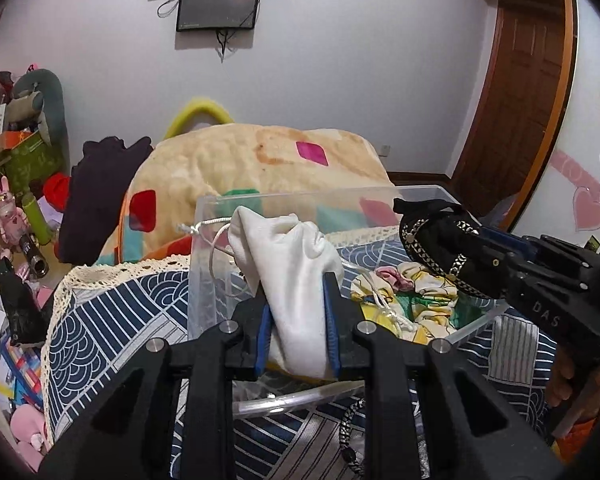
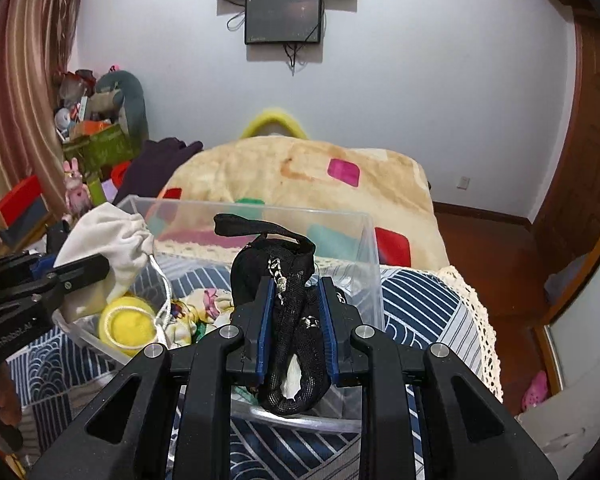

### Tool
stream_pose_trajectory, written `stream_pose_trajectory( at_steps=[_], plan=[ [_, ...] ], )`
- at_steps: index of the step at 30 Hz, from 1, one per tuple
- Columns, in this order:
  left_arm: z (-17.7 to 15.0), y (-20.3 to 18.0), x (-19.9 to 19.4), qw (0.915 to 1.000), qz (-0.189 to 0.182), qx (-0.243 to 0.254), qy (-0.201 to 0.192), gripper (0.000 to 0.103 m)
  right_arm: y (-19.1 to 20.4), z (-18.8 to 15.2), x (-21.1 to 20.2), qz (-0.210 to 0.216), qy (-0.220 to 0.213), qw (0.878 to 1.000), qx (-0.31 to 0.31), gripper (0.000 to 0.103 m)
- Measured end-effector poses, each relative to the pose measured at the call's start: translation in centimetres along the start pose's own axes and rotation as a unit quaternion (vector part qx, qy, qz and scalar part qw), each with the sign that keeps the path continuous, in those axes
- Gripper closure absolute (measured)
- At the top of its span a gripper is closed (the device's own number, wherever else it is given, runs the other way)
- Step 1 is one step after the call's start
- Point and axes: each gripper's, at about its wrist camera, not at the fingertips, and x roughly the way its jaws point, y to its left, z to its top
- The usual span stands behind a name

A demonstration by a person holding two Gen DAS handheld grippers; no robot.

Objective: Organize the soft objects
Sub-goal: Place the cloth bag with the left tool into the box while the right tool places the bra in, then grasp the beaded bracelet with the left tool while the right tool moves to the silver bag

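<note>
My left gripper (image 1: 298, 284) is shut on a white drawstring pouch (image 1: 296, 264) and holds it above a clear plastic bin (image 1: 300, 200); the pouch also shows in the right wrist view (image 2: 108, 240). My right gripper (image 2: 294, 288) is shut on a black mesh item with silver chain trim (image 2: 276, 264), held over the same bin (image 2: 364, 248); it also shows in the left wrist view (image 1: 440, 248). In the bin lie a floral cloth (image 1: 420, 292) and a yellow ball (image 2: 130, 326).
The bin stands on a blue patterned cloth with lace edging (image 1: 112, 332). A beige blanket with coloured patches (image 1: 260, 160) is piled behind it. Clutter and toys fill the left side (image 1: 24, 160). A wooden door (image 1: 516, 120) is at the right.
</note>
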Motion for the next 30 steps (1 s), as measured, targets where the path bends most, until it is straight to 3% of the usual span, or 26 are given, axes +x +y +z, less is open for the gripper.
stream_pose_trajectory(
  at_steps=[7,9,11,12,18,23,30],
  plan=[
    [-0.1,0.1,0.2,1.0,0.001,-0.005,0.008,0.079,0.1,0.0,0.4,0.0,0.016,1.0,-0.011,0.078],
    [-0.2,0.0,0.2,0.9999,0.006,-0.001,0.012,0.07,0.2,-0.1,0.3,-0.003,0.017,1.0,-0.015,0.076],
    [-0.3,0.0,0.0,0.9999,0.008,0.001,0.012,0.049,0.1,0.1,0.1,0.0,0.017,1.0,-0.012,0.062],
    [-0.4,0.0,-0.1,0.9999,0.007,0.0,0.012,0.046,0.0,0.0,0.0,0.002,0.016,1.0,-0.008,0.058],
    [-0.5,-0.1,-1.6,1.0,-0.005,-0.002,-0.002,0.041,-0.1,-0.2,-1.2,0.016,0.009,1.0,-0.011,0.053],
    [-0.6,-0.5,-3.1,0.9999,-0.008,0.004,-0.013,0.033,-0.4,-0.2,-2.8,0.02,-0.014,1.0,-0.005,0.041],
    [-0.8,-1.2,-6.3,0.9991,-0.008,0.012,-0.039,0.027,-0.2,-0.2,-5.2,0.035,-0.044,0.998,0.004,0.035]
  ],
)
